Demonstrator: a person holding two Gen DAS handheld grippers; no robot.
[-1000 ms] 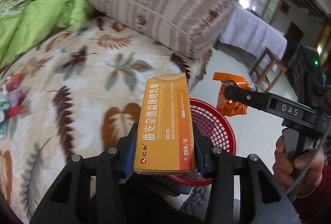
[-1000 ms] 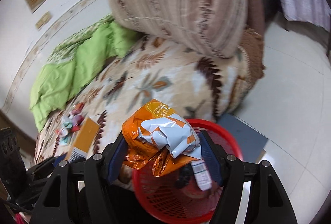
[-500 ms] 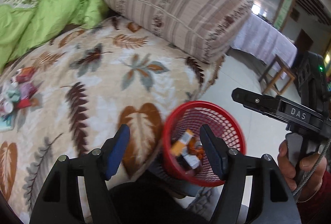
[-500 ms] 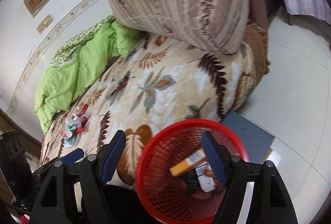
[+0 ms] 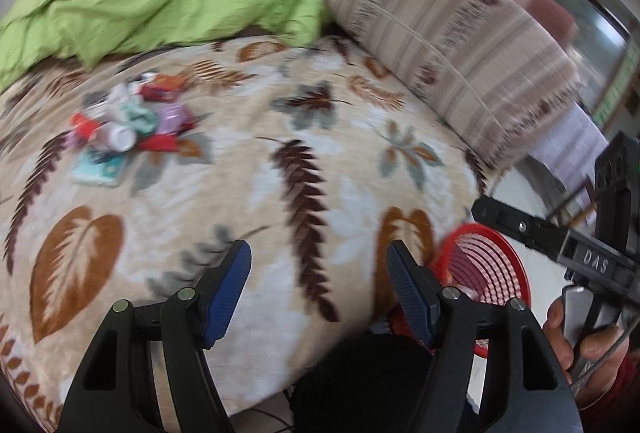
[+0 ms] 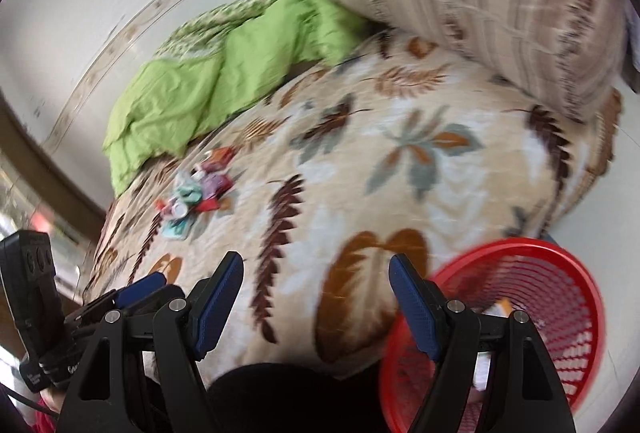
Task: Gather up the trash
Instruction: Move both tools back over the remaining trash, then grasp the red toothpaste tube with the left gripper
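Beige leaf-print bedspread [image 5: 320, 169] under both released tongs [image 5: 319, 287] [image 6: 316, 299], red basket [image 6: 560, 313] alongside.

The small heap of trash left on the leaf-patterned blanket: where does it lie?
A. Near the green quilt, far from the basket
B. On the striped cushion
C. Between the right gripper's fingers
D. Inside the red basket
A: the heap of trash lies on the blanket close to the green quilt, well away from the red basket.

Black tongs [image 5: 319, 287], ribbed blue pads [image 5: 230, 287]
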